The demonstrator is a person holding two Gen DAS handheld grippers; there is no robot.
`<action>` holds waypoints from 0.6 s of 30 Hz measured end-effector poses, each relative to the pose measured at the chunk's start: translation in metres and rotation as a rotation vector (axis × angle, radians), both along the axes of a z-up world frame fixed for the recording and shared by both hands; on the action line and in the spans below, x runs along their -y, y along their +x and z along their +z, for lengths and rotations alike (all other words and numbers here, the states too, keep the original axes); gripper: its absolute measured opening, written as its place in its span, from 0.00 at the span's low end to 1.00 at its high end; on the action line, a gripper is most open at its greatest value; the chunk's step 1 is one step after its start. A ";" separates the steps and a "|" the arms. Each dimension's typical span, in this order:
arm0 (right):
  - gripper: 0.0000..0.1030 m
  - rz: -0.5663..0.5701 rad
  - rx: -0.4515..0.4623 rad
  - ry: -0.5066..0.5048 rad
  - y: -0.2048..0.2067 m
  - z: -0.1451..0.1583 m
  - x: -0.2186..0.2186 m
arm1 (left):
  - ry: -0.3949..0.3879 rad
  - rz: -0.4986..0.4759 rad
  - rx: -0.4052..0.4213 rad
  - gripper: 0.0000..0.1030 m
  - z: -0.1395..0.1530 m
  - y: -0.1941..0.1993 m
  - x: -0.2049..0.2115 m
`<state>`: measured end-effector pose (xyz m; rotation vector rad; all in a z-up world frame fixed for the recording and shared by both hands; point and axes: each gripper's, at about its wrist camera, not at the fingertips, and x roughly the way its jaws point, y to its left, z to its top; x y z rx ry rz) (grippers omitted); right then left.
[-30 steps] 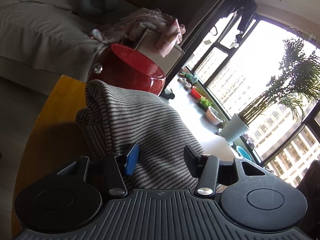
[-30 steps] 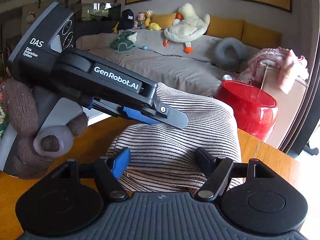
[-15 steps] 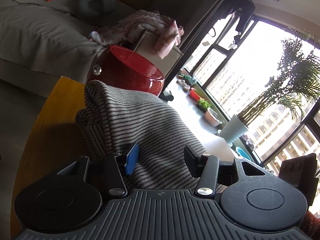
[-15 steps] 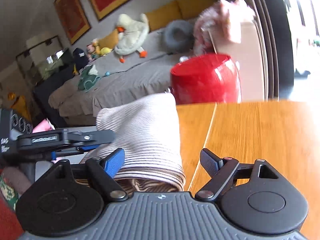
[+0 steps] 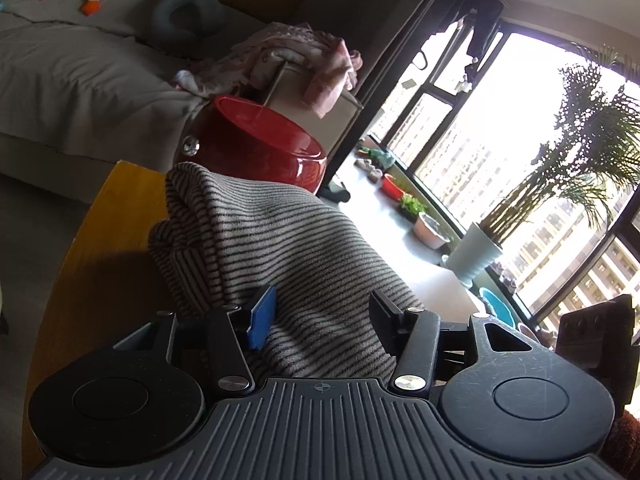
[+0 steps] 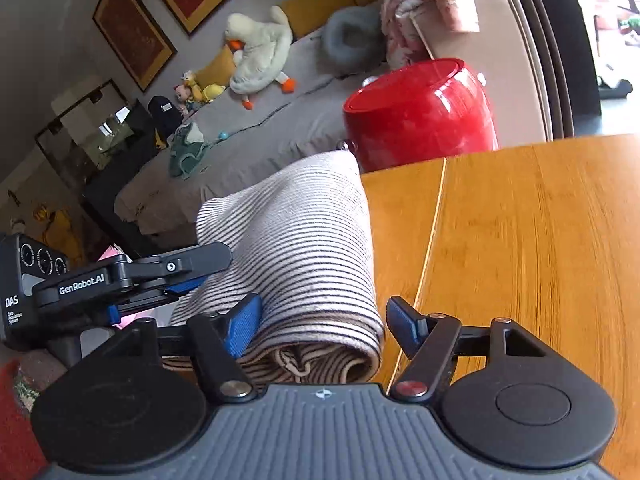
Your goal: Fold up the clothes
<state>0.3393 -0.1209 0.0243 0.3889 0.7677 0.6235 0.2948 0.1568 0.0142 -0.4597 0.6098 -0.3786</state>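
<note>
The striped garment [image 6: 304, 264] lies folded into a thick bundle on the wooden table [image 6: 540, 248], near its far left corner; from my right wrist camera it fills the centre and runs away toward 11 o'clock. Its near end shows several layers and a rolled hem, so I judge it soft, light and limp, a knit that sags and slides out of its fold if I lift it by one layer only. The rounded fold at the near end, through the full stack, looks to me the best place to grip.

My right gripper [image 6: 322, 326] is spread wide, its fingers either side of that near end, not squeezing it. My left gripper [image 5: 318, 318] is spread too, with the cloth between its fingers and no pinch that I can see; the right view shows it at 9 o'clock, lying against the bundle's left flank.

Beyond the table edge, at 1 o'clock, stands a red tub [image 6: 420, 108]. Behind it runs a grey sofa [image 6: 256, 128] with a plush duck [image 6: 260, 48].
</note>
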 end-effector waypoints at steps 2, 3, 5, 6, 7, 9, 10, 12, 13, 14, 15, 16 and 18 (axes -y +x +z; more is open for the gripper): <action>0.77 -0.012 0.007 -0.002 -0.001 -0.003 0.000 | -0.016 0.001 -0.005 0.55 -0.001 0.001 -0.003; 0.79 -0.014 0.025 -0.023 -0.004 -0.004 0.000 | -0.020 0.002 -0.005 0.55 -0.001 0.001 -0.003; 0.85 -0.017 0.060 -0.063 -0.009 -0.005 0.000 | -0.018 0.006 -0.001 0.55 -0.001 0.000 -0.002; 0.86 -0.017 0.067 -0.069 -0.010 -0.005 0.000 | -0.016 0.008 0.001 0.55 0.000 0.000 -0.002; 0.86 -0.019 0.070 -0.070 -0.011 -0.005 0.000 | -0.019 0.012 0.002 0.55 0.001 -0.002 -0.002; 0.86 -0.022 0.076 -0.071 -0.012 -0.006 0.000 | -0.044 0.021 0.000 0.55 0.005 -0.006 -0.004; 0.86 -0.024 0.081 -0.075 -0.014 -0.006 0.001 | -0.061 0.024 0.000 0.56 0.007 -0.009 -0.006; 0.86 -0.027 0.093 -0.089 -0.016 -0.005 0.001 | -0.095 0.022 0.009 0.57 0.014 -0.017 -0.009; 0.86 -0.030 0.100 -0.098 -0.016 -0.004 0.001 | -0.108 0.020 0.012 0.57 0.016 -0.021 -0.009; 0.86 -0.030 0.105 -0.105 -0.016 -0.003 0.002 | -0.112 0.014 0.012 0.57 0.016 -0.024 -0.008; 0.86 -0.031 0.108 -0.112 -0.016 -0.001 0.003 | -0.115 0.007 0.006 0.56 0.015 -0.027 -0.007; 0.86 -0.031 0.112 -0.119 -0.015 0.000 0.003 | -0.114 0.002 -0.001 0.55 0.013 -0.030 -0.006; 0.86 -0.032 0.115 -0.128 -0.016 0.002 0.003 | -0.090 0.004 -0.007 0.55 0.009 -0.033 -0.003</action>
